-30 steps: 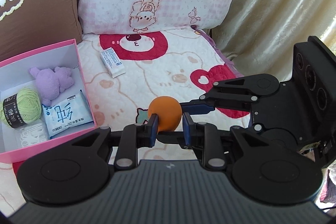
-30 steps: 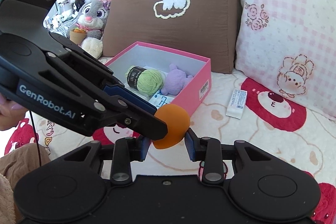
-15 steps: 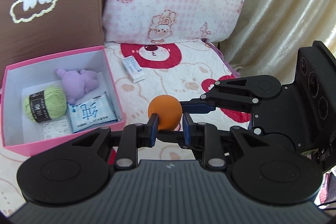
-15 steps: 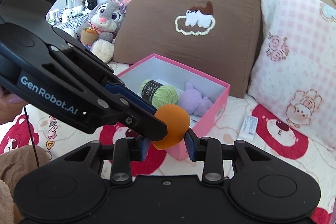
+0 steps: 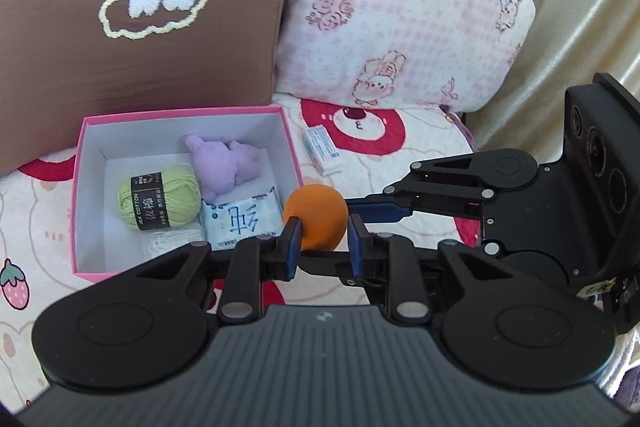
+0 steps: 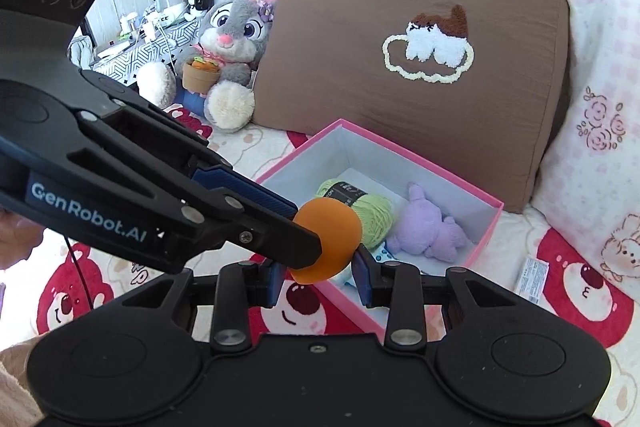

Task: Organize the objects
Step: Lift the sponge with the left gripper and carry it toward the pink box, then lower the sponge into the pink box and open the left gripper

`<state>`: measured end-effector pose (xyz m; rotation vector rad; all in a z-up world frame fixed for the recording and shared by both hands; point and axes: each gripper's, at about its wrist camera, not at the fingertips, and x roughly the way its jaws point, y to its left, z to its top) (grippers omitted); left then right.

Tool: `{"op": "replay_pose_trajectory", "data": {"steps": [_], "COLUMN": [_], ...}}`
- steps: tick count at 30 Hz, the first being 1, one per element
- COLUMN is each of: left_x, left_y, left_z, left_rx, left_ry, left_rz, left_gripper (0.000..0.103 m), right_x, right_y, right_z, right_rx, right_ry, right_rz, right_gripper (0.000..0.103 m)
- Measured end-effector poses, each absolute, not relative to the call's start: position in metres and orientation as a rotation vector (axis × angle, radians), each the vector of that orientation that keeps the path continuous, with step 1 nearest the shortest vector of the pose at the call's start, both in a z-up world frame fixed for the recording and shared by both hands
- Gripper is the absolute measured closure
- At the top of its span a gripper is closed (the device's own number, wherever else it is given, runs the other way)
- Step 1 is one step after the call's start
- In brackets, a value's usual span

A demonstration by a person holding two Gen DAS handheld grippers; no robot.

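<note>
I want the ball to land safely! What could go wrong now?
The orange ball is round and pinched by both the left gripper and right gripper, so it might squirt out. It also hangs over the pink box edge, not inside, so it could roll away.

box (image 5: 86, 187) left side: free | right: yarn (image 5: 160, 201), plush (image 5: 226, 167)
</note>
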<state>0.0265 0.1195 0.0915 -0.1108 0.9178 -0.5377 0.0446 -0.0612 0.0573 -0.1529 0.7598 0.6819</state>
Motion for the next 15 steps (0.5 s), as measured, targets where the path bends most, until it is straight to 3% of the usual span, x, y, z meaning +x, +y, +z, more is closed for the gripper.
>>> {"op": "replay_pose_trajectory", "data": {"steps": [15], "left_x": [0.099], "left_y": [0.135], "left_z": [0.040], "left_rx": [-0.257], "left_ry": [0.945], "left_rz": [-0.527], "left_gripper": [0.080], "right_x": [0.109], "right_y": [-0.049], "right_z": [0.023], "right_rx": [-0.152], "right_ry": [0.815], "right_rz": [0.584], "right_gripper": [0.062]}}
